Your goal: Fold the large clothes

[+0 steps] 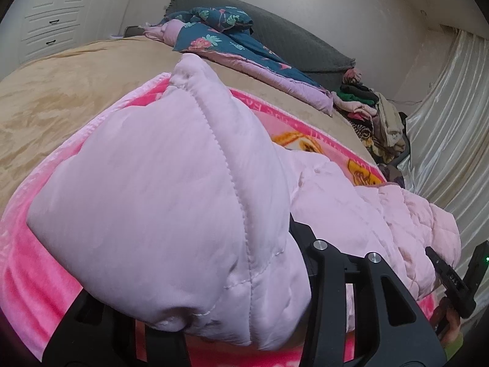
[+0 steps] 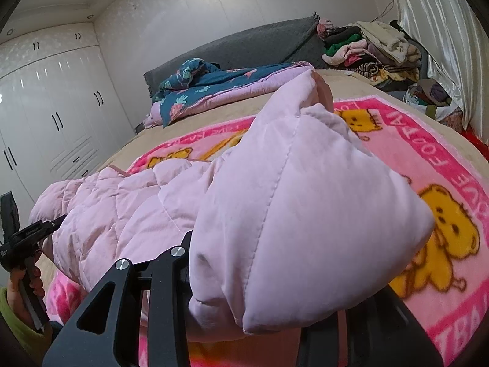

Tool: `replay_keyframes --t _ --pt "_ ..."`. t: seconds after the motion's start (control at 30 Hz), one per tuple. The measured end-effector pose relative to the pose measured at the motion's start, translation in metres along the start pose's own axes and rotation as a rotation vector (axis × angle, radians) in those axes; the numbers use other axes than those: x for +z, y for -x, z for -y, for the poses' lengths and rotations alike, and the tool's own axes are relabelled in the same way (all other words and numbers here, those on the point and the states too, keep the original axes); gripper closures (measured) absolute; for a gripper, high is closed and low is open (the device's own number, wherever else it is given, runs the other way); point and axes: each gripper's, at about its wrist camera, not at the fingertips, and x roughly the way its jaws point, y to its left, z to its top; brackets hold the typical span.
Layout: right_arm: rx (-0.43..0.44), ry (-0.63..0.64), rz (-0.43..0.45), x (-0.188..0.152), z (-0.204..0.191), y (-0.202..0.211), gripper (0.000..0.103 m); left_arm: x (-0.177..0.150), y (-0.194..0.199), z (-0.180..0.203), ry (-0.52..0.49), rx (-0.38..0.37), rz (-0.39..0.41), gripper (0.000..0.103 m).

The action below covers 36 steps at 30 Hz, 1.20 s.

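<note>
A pale pink quilted jacket (image 1: 171, 177) lies lifted over a pink blanket with yellow bears (image 2: 443, 214) on the bed. My left gripper (image 1: 195, 290) is shut on a puffy fold of it; the fabric bulges over the fingertips and hides them, and only the black right finger (image 1: 333, 290) shows. My right gripper (image 2: 281, 275) is shut on another fold of the jacket (image 2: 290, 189), with its left finger (image 2: 152, 290) visible. The jacket spans between the two grippers. Each view catches the other gripper at its edge, held by a hand (image 2: 27, 278).
A tan bed cover (image 1: 76, 91) lies under the blanket. A teal floral quilt (image 1: 220, 36) sits bunched by the grey headboard (image 2: 259, 42). A pile of clothes (image 2: 366, 49) is stacked at the far corner beside a shiny curtain (image 1: 452, 116). White wardrobes (image 2: 45, 107) line the wall.
</note>
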Motion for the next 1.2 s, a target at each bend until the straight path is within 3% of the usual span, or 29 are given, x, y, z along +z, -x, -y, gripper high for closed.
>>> replay_keyframes --t 0.5,0.73,0.97,1.03,1.2 --pt "-0.02 -0.078 -0.066 -0.034 0.01 0.006 0.064 -0.027 0.005 -0.013 -0.027 0.034 -0.058 0.062" --pt "-0.022 -0.167 -0.117 -0.051 0.027 0.001 0.045 -0.036 0.0 -0.024 0.006 0.041 -0.087 0.052" --pt "-0.04 -0.253 -0.17 -0.065 0.042 0.008 0.011 -0.045 0.004 -0.033 0.04 0.058 -0.116 0.03" --pt "-0.066 -0.261 -0.179 -0.067 0.044 0.014 0.006 -0.048 0.008 -0.034 0.038 0.066 -0.123 0.022" --pt "-0.116 -0.235 -0.17 -0.071 0.044 0.036 0.005 -0.055 0.027 -0.033 0.016 0.086 -0.118 0.012"
